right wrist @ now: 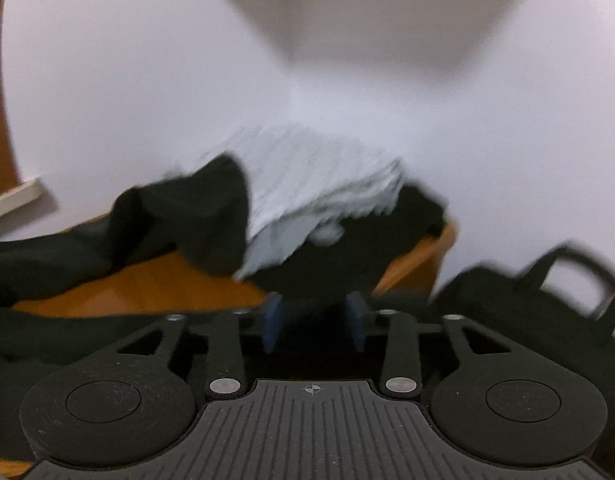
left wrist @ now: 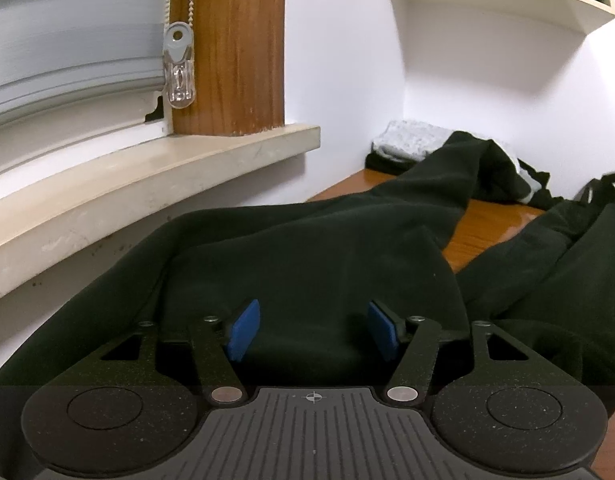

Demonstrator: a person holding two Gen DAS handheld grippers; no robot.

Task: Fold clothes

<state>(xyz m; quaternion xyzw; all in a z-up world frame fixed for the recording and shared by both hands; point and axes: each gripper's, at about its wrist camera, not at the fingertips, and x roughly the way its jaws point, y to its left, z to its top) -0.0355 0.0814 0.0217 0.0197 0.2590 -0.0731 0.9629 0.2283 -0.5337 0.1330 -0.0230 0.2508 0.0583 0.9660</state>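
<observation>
A: Sprawling over the wooden table [left wrist: 491, 216], your dark garment [left wrist: 307, 256] lies rumpled, one long part trailing to the grey folded pile [left wrist: 411, 140] in the corner.

B: Your left gripper [left wrist: 313, 330] sits low over the cloth, blue pads spread wide, nothing between them.

A: Your right gripper [right wrist: 314, 322]? Blurred, pads parted, dark fabric [right wrist: 323, 276] ahead; whether it pinches, I cannot tell.

B: The windowsill [left wrist: 147, 184] hems the left edge; bare wood shows between the folds.
</observation>
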